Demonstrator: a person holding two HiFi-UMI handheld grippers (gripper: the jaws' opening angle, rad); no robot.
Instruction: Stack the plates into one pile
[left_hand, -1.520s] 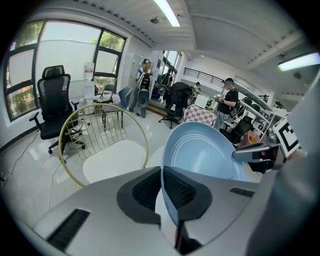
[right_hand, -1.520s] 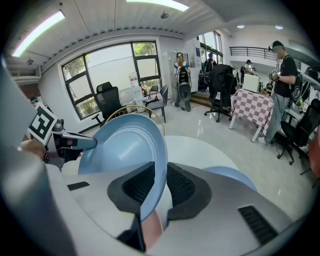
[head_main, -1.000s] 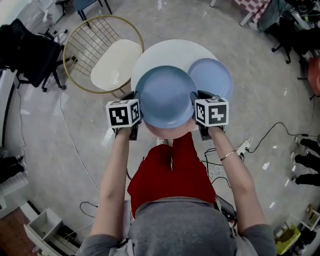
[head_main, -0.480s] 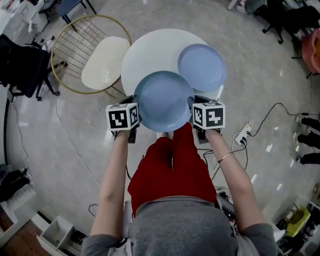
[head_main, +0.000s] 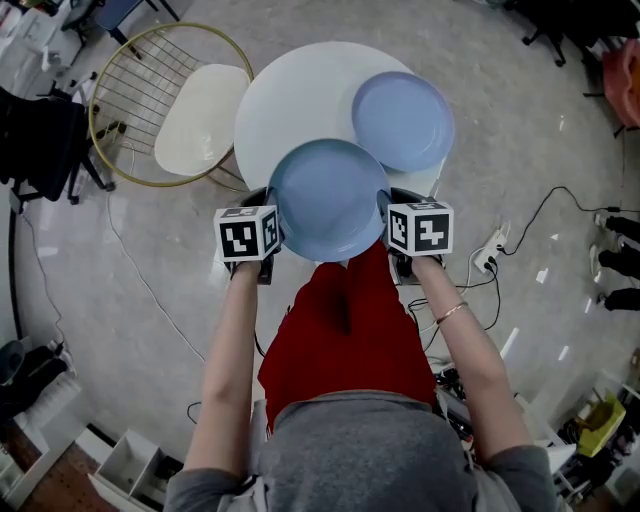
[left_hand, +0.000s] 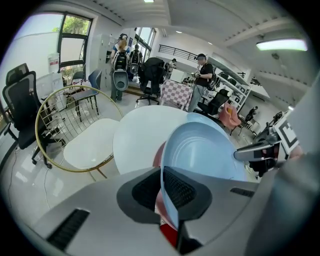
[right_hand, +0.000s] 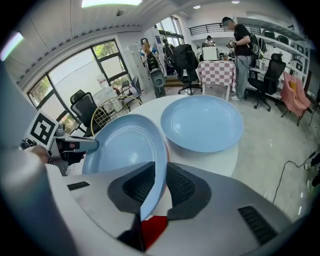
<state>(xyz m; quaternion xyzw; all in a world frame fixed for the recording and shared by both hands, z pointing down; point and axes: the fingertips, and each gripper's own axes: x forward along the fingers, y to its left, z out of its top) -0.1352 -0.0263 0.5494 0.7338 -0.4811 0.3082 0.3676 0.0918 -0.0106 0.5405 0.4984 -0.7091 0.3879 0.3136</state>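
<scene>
On either side of a light blue round plate (head_main: 328, 200), the left gripper (left_hand: 162, 172) and the right gripper (right_hand: 160, 172) are each clamping its rim, ribbed black pads (left_hand: 179, 187) pressing the thin edge from above and below. The plate is hanging between them, at opposite points of its rim, over the near edge of a round white table (head_main: 290, 100). Whether it is touching the tabletop cannot be told. A pinkish edge (left_hand: 159, 150) is showing just under the held plate, too hidden to identify.

A second light blue round plate (head_main: 403, 120) is lying flat on the table just beyond and to the right, its rim close to the held plate's rim. Beside the table on the left, a round gold wire chair with a cream seat (head_main: 195, 105) is standing on the glossy grey floor (head_main: 520, 180).
</scene>
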